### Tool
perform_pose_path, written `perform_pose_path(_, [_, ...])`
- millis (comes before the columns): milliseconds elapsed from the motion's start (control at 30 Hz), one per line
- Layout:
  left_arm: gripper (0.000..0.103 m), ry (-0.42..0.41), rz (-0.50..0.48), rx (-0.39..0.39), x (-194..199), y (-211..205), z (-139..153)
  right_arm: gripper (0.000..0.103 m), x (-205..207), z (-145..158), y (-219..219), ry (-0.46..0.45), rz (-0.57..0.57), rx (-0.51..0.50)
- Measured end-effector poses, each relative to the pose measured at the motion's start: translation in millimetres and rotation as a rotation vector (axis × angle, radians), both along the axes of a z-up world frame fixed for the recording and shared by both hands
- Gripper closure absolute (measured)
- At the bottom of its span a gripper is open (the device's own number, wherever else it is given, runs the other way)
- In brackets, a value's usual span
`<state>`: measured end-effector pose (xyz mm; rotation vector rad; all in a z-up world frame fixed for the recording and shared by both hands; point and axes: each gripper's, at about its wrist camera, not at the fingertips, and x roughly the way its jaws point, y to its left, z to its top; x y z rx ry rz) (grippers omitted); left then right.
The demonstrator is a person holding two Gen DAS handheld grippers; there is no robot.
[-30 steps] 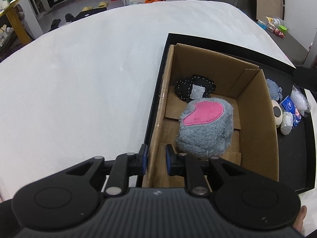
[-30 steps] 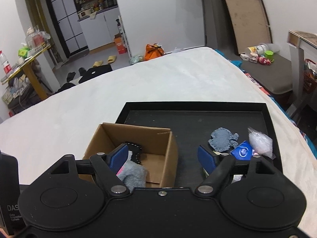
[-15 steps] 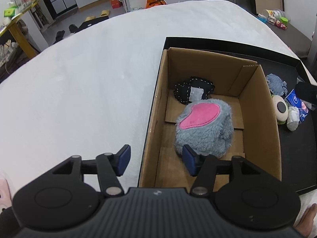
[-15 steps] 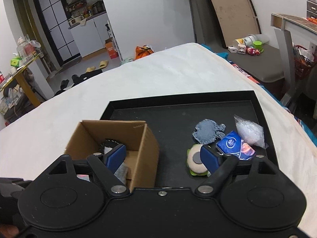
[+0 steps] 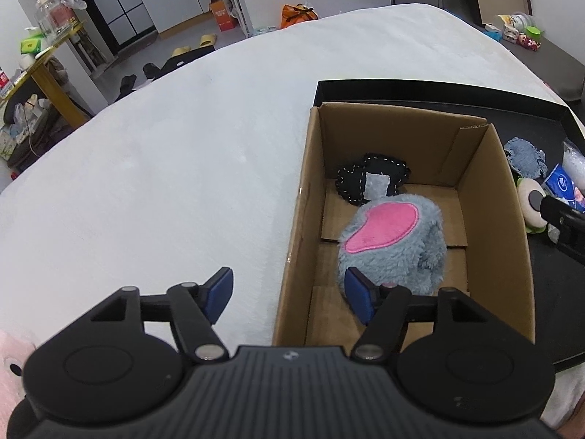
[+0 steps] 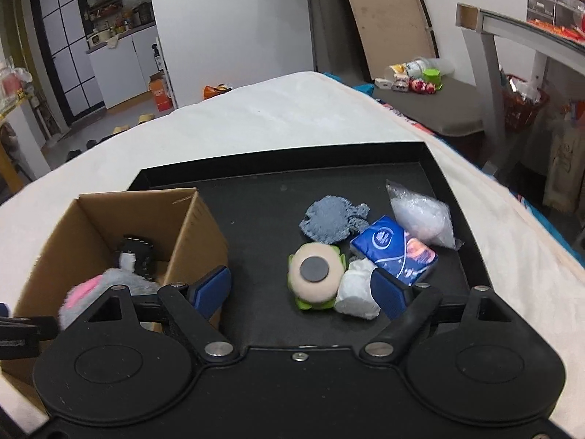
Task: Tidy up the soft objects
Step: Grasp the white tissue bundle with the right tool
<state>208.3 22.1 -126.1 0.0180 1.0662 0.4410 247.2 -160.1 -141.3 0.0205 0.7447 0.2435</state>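
— Starting at the left: seen what?
— Left tool (image 5: 289, 296), blue pads spread wide, gripping nothing, straddling the near left wall of the cardboard box (image 5: 512, 241). One pad over the white bed cover (image 5: 164, 153), the other inside the box, just beside the grey plush with a pink patch (image 5: 395, 241).
— Anything else in the box?
— Black stitched fabric piece (image 5: 369, 179) at the far end, touching the grey plush. Box standing in the left part of the black tray (image 6: 329, 179).
— And moving right across the tray?
— Round cream-and-green plush with a dark disc (image 6: 314, 274), then a white soft lump (image 6: 356, 291) touching it. Behind those, a grey-blue knitted cloth (image 6: 331, 217). Next, a blue tissue pack (image 6: 393, 250) with a white round logo; writing too small to read. Farthest right, a clear bag of white filling (image 6: 420, 216), touching the pack.
— Right tool?
— Right tool (image 6: 301, 289) also spread wide, empty, hanging over the near tray, the round plush and white lump between its pads.
— Any readable labels?
— None legible.
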Motion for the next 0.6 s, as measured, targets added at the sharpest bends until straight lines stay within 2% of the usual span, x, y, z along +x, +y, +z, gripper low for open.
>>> perform_pose_path(167, [0.037, 0.003, -0.009, 0.021, 0, -1, -2, 0.024, 10, -14, 1, 0.0, -0.032, -0.06])
perform_pose_path(267, [0.037, 0.004, -0.015, 0.025, 2, -2, -2, 0.032, 15, -20, -4, 0.021, -0.058, -0.059])
perform_pose_path(467, [0.037, 0.007, -0.019, 0.022, 4, -2, -4, 0.037, 25, -29, -13, 0.04, -0.127, -0.067])
perform_pose_path(600, [0.037, 0.01, -0.018, 0.019, 2, 0, -6, 0.046, 34, -39, -24, 0.089, -0.165, -0.042])
